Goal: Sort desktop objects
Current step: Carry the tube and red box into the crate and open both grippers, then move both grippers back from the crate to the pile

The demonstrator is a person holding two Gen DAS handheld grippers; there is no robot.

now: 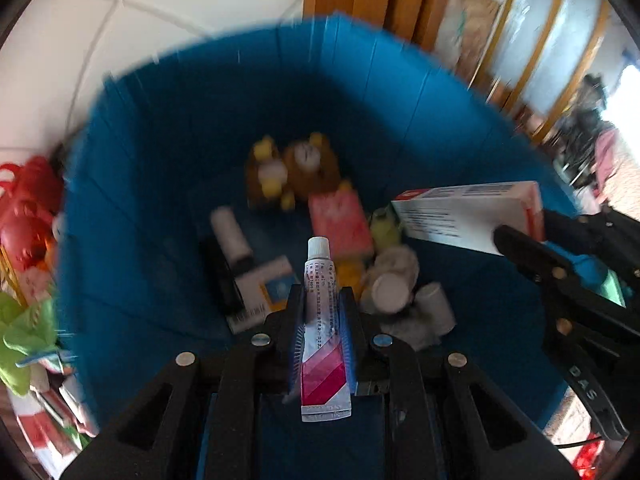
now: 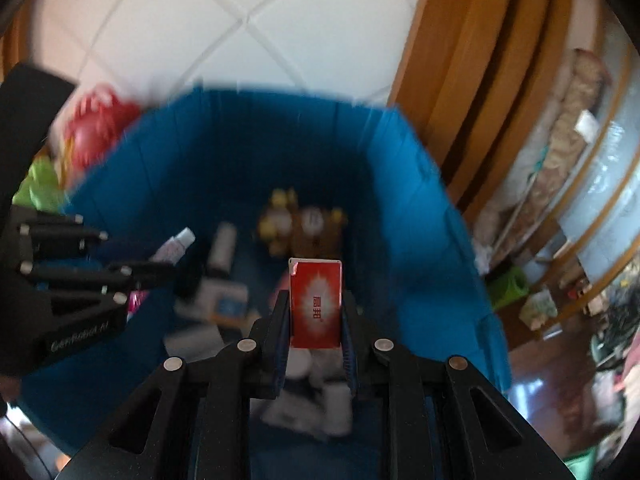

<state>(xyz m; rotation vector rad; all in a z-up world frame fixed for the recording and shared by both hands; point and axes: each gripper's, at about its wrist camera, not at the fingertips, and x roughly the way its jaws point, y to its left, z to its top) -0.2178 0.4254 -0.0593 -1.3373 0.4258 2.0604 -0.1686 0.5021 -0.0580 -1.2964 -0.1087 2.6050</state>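
My left gripper (image 1: 322, 298) is shut on a white ointment tube (image 1: 322, 332) with pink-red stripes, cap pointing forward, held above a deep blue bin (image 1: 168, 128). My right gripper (image 2: 315, 304) is shut on a small red and white box (image 2: 316, 304), also above the blue bin (image 2: 420, 208). In the left wrist view the right gripper (image 1: 516, 236) comes in from the right with the box (image 1: 468, 214). In the right wrist view the left gripper (image 2: 160, 264) enters from the left with the tube (image 2: 174, 246).
On the bin's floor lie brown and yellow plush toys (image 1: 292, 168), a pink box (image 1: 340, 224), white bottles (image 1: 390, 290), a white tube (image 1: 230, 234) and a small carton (image 1: 260, 292). Red and green items (image 1: 24, 216) sit left of the bin. Wooden furniture (image 2: 460, 80) stands behind right.
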